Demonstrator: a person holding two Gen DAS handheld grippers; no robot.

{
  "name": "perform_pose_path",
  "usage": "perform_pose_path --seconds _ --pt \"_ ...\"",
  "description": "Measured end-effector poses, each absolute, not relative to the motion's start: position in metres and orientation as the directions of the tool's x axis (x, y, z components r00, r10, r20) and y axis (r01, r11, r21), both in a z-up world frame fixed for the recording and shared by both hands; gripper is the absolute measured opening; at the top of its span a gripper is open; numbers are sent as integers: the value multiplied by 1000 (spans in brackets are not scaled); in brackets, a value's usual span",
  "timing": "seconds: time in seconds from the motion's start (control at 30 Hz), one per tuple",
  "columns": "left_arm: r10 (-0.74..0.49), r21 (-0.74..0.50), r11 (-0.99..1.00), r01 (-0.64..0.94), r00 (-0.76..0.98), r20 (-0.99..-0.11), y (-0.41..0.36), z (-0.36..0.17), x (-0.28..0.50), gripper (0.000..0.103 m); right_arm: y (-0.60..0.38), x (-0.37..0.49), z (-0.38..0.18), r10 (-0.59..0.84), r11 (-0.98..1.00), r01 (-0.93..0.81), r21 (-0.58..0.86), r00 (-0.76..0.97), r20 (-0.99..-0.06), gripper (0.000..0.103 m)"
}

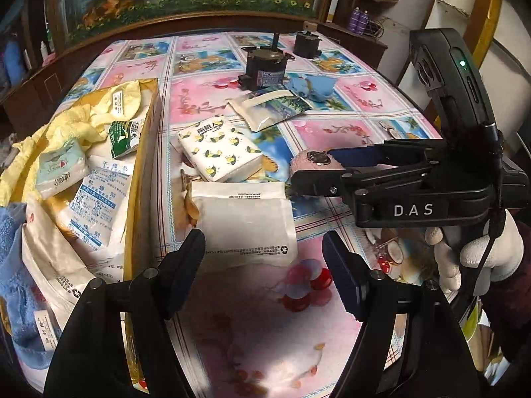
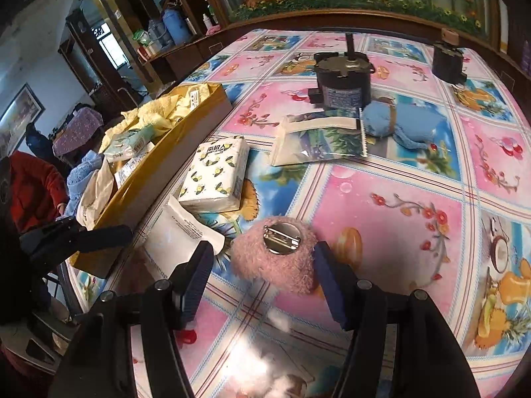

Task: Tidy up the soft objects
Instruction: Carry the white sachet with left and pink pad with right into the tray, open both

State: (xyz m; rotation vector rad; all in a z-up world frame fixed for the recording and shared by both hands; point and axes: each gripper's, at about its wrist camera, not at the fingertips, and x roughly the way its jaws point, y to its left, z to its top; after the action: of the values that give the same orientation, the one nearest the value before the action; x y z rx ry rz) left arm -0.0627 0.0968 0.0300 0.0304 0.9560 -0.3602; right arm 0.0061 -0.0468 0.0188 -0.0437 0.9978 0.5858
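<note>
Pink fuzzy brooch (image 2: pixel 278 258) — round metal pin-back up.

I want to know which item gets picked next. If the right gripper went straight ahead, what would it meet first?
Most likely the fuzzy pink brooch, lying pin-side up between the right gripper's open jaws; depth is uncertain.

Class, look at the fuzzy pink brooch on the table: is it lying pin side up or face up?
Pin side up. The pink brooch shows its round metal backing and clasp on top, fuzz spreading below.
</note>
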Motion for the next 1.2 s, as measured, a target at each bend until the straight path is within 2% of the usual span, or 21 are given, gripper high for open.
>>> perform_pose_path --seconds 0.1,0.13,0.3,0.37,0.43,0.53,0.63,0.77,0.9,0.97,1.0,1.03,1.13,1.2 --pt "-229 -85 955 283 527 -818 91 24 -56 74 -44 10 15 426 850 -485 205 404 -810 58" --pt "-211 -71 960 271 530 -822 89 22 -52 74 -46 9 14 428 850 -483 212 394 -813 41" --pt "-176 -11 954 301 529 -830 67 13 -39 75 -74 2 15 397 877 -434 206 413 -820 41" --pt "-281 -89 920 383 484 -828 60 13 -43 75 -92 -2 16 376 892 -406 199 421 -825 42" --pt "-310 -93 904 417 490 -815 57 19 -52 75 -107 -6 17 357 902 -390 187 426 -831 44" --pt "-335 -104 900 424 517 -788 61 26 -60 75 -126 -13 18 350 906 -379 185 430 -832 49" --pt "-345 -111 896 429 519 -782 62 25 -59 75 -133 -17 18 362 901 -389 189 437 -823 60" --pt "-330 -84 886 456 494 -804 46 14 -55 75 -127 -16 17 370 897 -399 191 443 -816 63" --pt "-266 3 881 473 500 -824 22 2 -55 79 -115 -14 16 369 894 -412 177 452 -812 63" --pt "-270 -3 880 474 497 -825 18 2 -54 78 -110 -15 16 370 889 -425 169 451 -812 62" --pt "-271 -6 883 469 499 -823 19 2 -54 76 -107 -17 16 373 885 -435 167 448 -813 61" --pt "-272 -14 890 457 505 -819 22 3 -53 67 -105 -19 15 376 881 -442 166 444 -813 47" --pt "-292 -54 904 425 520 -802 33 6 -54 57 -105 -25 15 381 880 -443 169 448 -809 44" --pt "-313 -85 909 408 533 -786 42 11 -58 57 -109 -26 17 395 881 -434 189 457 -797 43"
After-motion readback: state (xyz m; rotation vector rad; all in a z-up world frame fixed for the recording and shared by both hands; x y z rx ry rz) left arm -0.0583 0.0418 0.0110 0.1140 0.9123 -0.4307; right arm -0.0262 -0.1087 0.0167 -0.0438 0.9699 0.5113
